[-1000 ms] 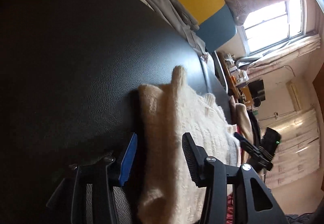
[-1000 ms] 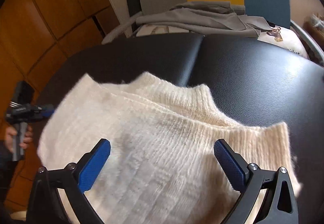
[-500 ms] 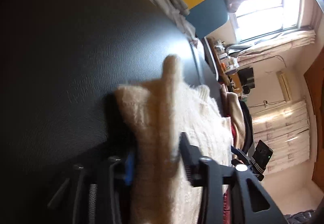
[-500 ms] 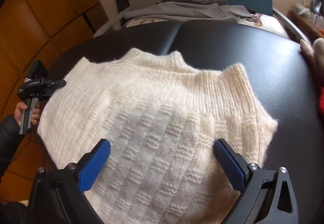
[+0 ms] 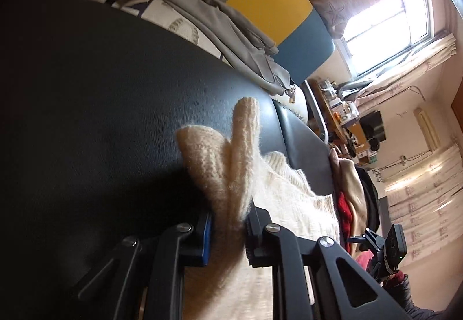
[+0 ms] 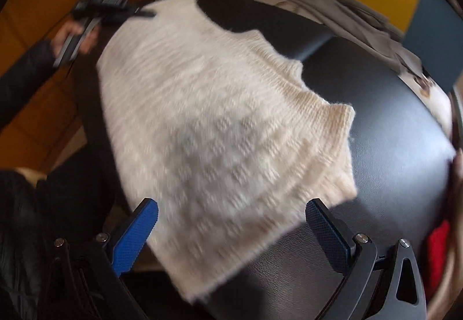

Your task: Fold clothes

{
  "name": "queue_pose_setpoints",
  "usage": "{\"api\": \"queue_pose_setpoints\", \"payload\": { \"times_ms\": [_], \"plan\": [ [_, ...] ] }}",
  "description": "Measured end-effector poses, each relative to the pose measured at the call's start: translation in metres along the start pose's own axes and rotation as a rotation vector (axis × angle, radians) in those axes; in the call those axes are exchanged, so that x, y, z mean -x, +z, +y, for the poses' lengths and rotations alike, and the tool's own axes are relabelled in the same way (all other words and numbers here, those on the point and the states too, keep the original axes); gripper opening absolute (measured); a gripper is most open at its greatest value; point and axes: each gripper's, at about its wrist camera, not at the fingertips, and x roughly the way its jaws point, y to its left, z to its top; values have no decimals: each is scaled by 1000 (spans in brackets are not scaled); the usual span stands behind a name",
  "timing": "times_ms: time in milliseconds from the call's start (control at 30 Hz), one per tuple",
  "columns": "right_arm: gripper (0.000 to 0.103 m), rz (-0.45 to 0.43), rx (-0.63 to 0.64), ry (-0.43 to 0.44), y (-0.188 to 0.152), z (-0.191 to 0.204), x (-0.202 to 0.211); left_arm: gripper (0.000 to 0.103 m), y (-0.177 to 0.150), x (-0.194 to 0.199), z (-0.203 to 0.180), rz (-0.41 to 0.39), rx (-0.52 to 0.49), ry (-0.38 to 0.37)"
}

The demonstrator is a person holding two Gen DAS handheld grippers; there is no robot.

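**Left pinch on the knit, right hovering wide**

Your left gripper [image 5: 227,228] was closing on a bunched edge of the cream sweater [image 6: 220,123], at 10 o'clock across the black table [image 6: 385,123]. Your right gripper [image 6: 231,228] hung wide apart above its 6 o'clock hem, holding nothing.
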Motion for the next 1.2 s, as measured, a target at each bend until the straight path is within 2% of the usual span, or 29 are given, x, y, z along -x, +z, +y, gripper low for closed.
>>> {"api": "queue_pose_setpoints", "payload": {
  "times_ms": [200,300,400,433,800,967,1200],
  "plan": [
    [103,12,124,71,23,-2,-10,16,5,12,-30,13,-13,31],
    [102,87,178,110,25,-7,-35,16,2,21,-46,19,-18,26],
    [103,182,200,105,18,-15,-65,16,-4,29,-65,16,-10,-16],
    [103,184,212,101,15,-17,-71,16,-8,32,-72,12,-11,-29],
    [103,-13,111,98,-9,-27,-70,16,-34,21,-169,-51,74,-162],
    [103,-73,84,100,-19,-29,-67,16,-41,-6,-210,-56,150,-179],
    [103,-137,55,109,-32,-30,-65,16,-54,-67,-265,-7,186,-168]
  ]
}}
